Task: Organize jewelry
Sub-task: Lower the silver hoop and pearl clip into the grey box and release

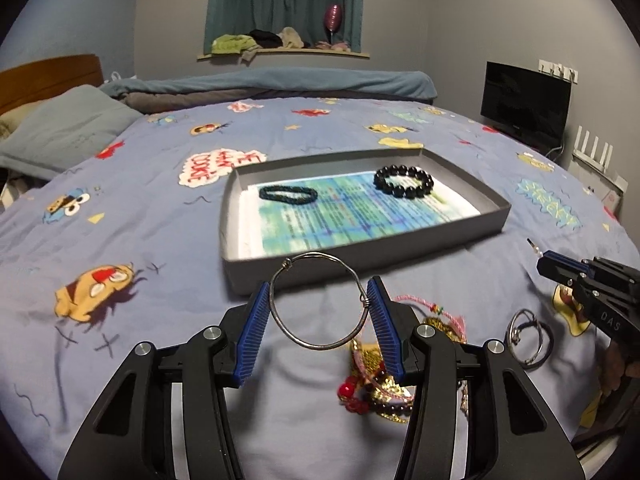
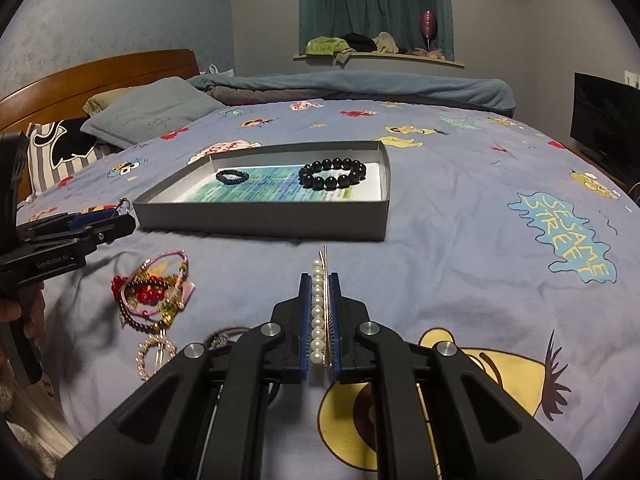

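Observation:
My left gripper (image 1: 319,294) is shut on a thin silver wire bangle (image 1: 304,342), held above the bed just in front of the grey tray (image 1: 494,202). The tray holds a small dark braided bracelet (image 1: 288,193) and a black bead bracelet (image 1: 404,179) on a printed sheet. My right gripper (image 2: 320,280) is shut on a pearl hair clip (image 2: 317,312), held above the bed short of the tray (image 2: 260,216). A heap of red, gold and pink bracelets (image 2: 154,294) lies on the bedspread to its left; it also shows in the left wrist view (image 1: 376,388).
A pearl hoop piece (image 2: 154,354) lies near the heap. Two rings, silver and dark (image 1: 530,338), lie right of the heap. Pillows (image 2: 148,110) and a wooden headboard (image 2: 100,70) are at far left, a folded blanket (image 2: 360,86) behind, a dark monitor (image 1: 524,104) at right.

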Available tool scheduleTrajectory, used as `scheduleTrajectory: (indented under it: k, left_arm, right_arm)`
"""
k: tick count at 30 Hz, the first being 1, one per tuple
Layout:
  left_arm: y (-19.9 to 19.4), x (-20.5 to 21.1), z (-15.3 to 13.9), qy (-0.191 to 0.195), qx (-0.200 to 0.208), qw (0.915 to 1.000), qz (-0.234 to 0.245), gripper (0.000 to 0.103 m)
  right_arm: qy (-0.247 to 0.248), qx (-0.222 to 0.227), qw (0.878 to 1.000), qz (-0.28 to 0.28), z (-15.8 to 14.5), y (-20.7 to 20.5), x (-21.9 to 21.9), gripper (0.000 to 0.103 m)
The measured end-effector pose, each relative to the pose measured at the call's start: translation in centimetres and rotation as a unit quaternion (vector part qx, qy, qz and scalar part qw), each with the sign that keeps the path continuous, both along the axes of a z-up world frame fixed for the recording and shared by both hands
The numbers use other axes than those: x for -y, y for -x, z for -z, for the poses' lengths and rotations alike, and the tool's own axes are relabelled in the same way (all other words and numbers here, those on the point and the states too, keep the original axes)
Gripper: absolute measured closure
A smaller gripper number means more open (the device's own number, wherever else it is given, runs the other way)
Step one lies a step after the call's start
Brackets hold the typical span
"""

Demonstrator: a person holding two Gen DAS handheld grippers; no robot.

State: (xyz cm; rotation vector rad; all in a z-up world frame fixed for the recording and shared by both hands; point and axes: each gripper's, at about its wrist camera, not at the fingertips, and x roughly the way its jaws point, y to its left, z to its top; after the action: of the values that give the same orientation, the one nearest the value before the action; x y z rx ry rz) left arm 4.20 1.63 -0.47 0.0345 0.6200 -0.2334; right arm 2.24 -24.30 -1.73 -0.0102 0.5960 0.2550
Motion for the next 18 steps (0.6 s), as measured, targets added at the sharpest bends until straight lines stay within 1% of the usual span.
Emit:
scheduleTrajectory:
  k: [5, 11, 14, 18]
  left_arm:
    - [-1.3, -0.3, -1.5, -0.008, 0.005, 1.0000, 0.001, 0.051]
    - [-4.6, -0.1, -3.4, -0.019, 0.013, 0.9997, 0.002, 0.051]
    - [-6.4, 0.1, -4.1, -0.017, 0.019, 0.9997, 0.000, 0.051]
    - [-9.3, 0.4, -4.0, -0.006, 0.000, 1.0000, -0.004, 0.051]
  right_arm:
    - [0.000, 0.013, 1.000, 0.002, -1.7, -1.3, -0.3, 0.095]
    - [-0.003, 0.028, 1.000, 0.008, -4.1, -4.3, -1.0, 0.095]
    - [-0.004, 0.034, 0.999, 0.015, -4.7, -5.9, -1.3, 0.095]
    - [-0.016, 0.020, 0.999, 0.027, -4.8, -9.1, -1.5, 0.095]
